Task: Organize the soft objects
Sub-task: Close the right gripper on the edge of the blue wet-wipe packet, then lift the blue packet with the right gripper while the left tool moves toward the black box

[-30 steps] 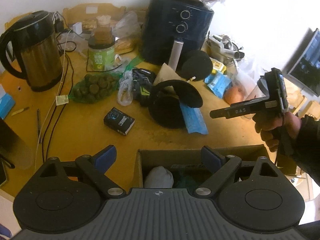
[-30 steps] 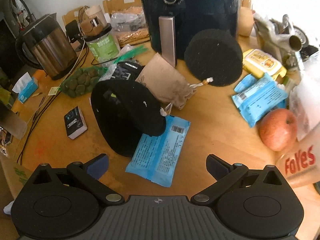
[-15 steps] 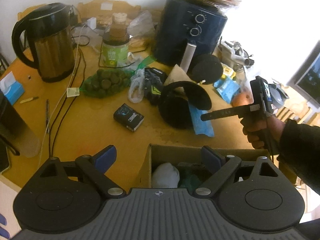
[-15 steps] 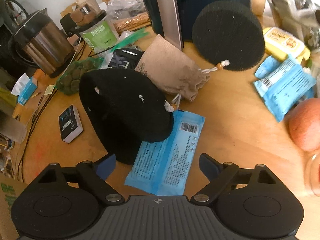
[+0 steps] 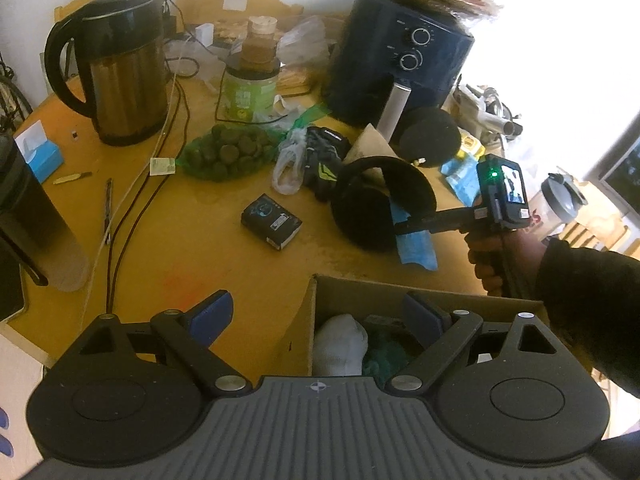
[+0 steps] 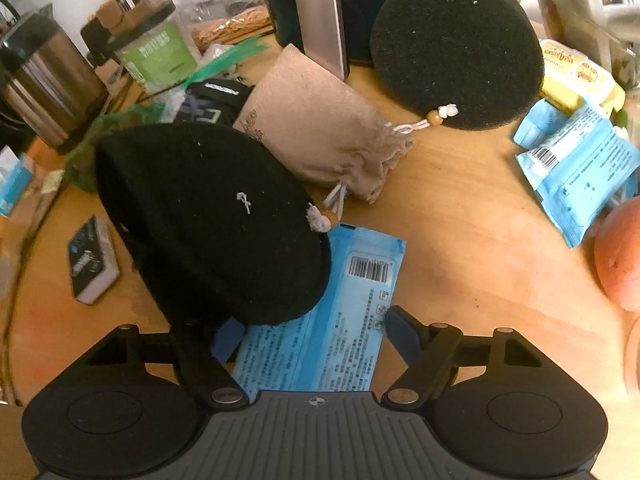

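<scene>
A black knit hat (image 6: 208,220) lies on the wooden table, partly over a blue tissue pack (image 6: 332,320). My right gripper (image 6: 312,334) is open, low over the pack, its left finger at the hat's near edge. In the left wrist view the right gripper (image 5: 408,226) reaches the hat (image 5: 376,204). Behind lie a beige drawstring pouch (image 6: 320,120) and a round black sponge (image 6: 456,48). My left gripper (image 5: 316,316) is open above a cardboard box (image 5: 384,292) that holds a white sock (image 5: 340,344) and a green cloth (image 5: 384,356).
A dark air fryer (image 5: 400,56), a kettle (image 5: 120,68), a green jar (image 5: 250,88), a bag of green balls (image 5: 228,152), cables (image 5: 132,200), a small black box (image 5: 272,222), more blue packs (image 6: 576,168) and an apple (image 6: 620,256) crowd the table.
My right gripper has moved forward and down to the hat and blue pack. My left gripper has risen and pulled back a little over the box.
</scene>
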The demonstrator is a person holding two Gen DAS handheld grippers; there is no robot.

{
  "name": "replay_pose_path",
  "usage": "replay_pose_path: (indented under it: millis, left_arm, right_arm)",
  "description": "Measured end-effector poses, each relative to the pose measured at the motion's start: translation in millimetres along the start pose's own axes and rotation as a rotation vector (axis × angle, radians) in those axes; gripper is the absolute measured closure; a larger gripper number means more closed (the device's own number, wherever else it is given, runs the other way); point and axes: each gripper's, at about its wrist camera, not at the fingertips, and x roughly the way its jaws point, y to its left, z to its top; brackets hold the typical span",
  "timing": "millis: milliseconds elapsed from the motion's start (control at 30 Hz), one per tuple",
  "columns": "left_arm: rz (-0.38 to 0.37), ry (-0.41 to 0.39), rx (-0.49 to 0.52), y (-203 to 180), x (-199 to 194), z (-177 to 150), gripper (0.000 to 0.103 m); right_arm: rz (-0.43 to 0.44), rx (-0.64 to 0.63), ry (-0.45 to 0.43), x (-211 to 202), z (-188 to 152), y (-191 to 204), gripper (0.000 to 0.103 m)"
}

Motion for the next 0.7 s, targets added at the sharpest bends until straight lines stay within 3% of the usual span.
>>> replay_pose_path:
  millis: [467,700]
  left_arm:
    - [-0.016,-0.005,0.012,-0.9,3.5,4.8,0.011]
    - [-0.035,-0.009,0.027,-4.5,8.2,10.5,0.011]
  right_arm:
    - [-0.053,-0.098,0.045,-17.2,-23.7,-18.2,0.028]
    - [-0.154,-0.168,0.061,-29.8,-43.7,-30.8,0.024]
